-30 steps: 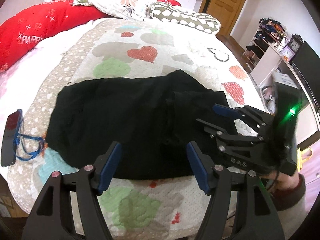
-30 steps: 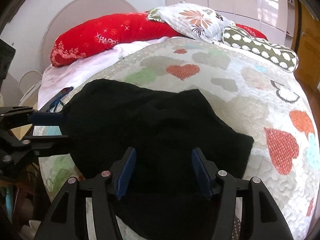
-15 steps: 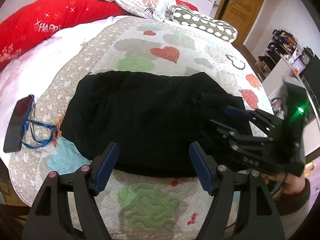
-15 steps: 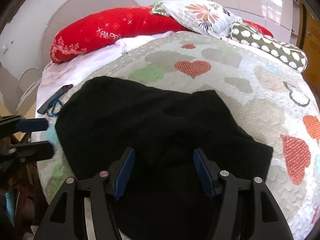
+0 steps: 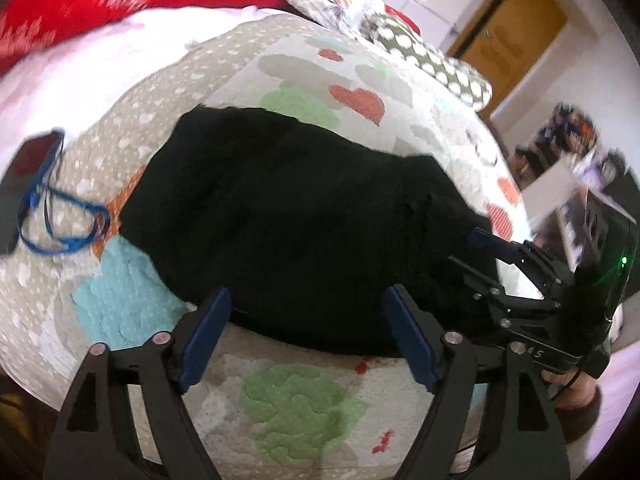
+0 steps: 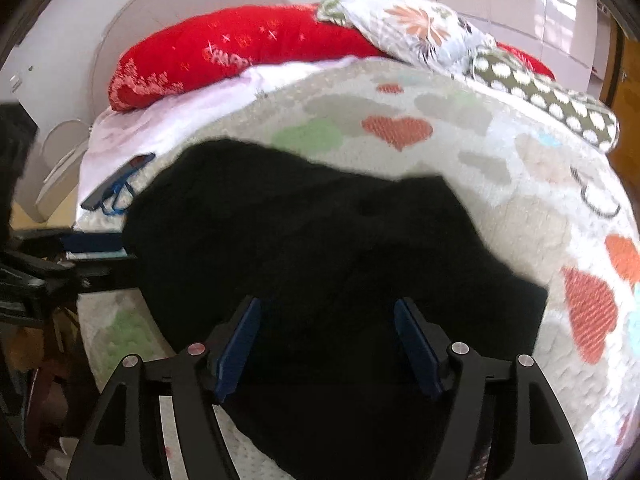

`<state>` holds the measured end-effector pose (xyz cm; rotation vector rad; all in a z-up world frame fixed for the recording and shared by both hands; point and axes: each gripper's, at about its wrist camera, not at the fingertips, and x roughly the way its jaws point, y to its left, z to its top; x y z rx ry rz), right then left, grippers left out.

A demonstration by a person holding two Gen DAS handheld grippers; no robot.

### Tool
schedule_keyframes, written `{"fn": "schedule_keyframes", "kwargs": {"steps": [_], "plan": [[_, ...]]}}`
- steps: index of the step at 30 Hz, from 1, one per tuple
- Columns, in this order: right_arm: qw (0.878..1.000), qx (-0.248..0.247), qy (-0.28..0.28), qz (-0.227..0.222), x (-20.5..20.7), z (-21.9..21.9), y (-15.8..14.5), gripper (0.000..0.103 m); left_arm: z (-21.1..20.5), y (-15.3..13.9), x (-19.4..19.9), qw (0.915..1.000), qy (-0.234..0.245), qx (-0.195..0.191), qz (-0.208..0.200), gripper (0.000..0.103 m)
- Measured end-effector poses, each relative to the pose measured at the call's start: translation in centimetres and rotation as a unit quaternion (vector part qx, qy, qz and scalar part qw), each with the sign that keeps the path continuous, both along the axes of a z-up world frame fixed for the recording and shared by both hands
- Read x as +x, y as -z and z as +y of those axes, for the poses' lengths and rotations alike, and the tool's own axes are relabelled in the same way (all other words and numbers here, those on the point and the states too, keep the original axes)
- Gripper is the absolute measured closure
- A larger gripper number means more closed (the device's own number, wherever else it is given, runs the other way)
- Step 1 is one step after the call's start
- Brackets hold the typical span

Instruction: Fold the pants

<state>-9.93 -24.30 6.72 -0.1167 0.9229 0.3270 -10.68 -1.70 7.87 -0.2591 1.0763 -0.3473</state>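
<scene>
The black pants (image 5: 304, 216) lie folded in a wide dark heap on the heart-patterned quilt (image 5: 296, 404); they also fill the middle of the right wrist view (image 6: 344, 256). My left gripper (image 5: 306, 316) is open and empty, hovering over the pants' near edge. My right gripper (image 6: 326, 320) is open and empty, low over the pants' right end. It also shows in the left wrist view (image 5: 476, 254) at the pants' right end. The left gripper shows in the right wrist view (image 6: 100, 250) at the pants' left side.
A phone with a blue strap (image 5: 36, 196) lies on the quilt left of the pants. A red bolster (image 6: 224, 52), a floral pillow (image 6: 416, 24) and a dotted pillow (image 6: 544, 100) line the bed's head. A shelf with clutter (image 5: 576, 184) and a wooden door (image 5: 516, 20) stand at the right.
Both grippers have drawn back toward the bed's near edge, open and empty throughout. The left view has swung and tilted, so the phone sits higher. The pants have not moved.
</scene>
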Motion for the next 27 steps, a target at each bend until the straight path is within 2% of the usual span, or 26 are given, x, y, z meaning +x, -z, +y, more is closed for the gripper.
{"fn": "schedule_keyframes", "kwargs": {"steps": [3,12,20,27], "plan": [[1.000,0.013,-0.011,-0.014,0.5,0.5,-1.3,0.024,2.2,0.5,-0.1,0.9988,-0.038,-0.030,0.010,0.019],[0.998,0.016,-0.058,-0.015,5.4,4.7,-1.8,0.023,5.5,2.3,-0.2,0.9909,-0.112,-0.072,0.022,0.019],[0.991,-0.017,-0.134,-0.008,10.5,10.8,-0.8,0.021,5.2,4.1,1.1,0.9876,-0.128,-0.085,0.033,0.019],[0.983,-0.033,-0.180,0.021,14.5,15.8,1.3,0.020,5.0,4.6,2.3,0.9860,-0.133,-0.097,0.026,0.010]]}}
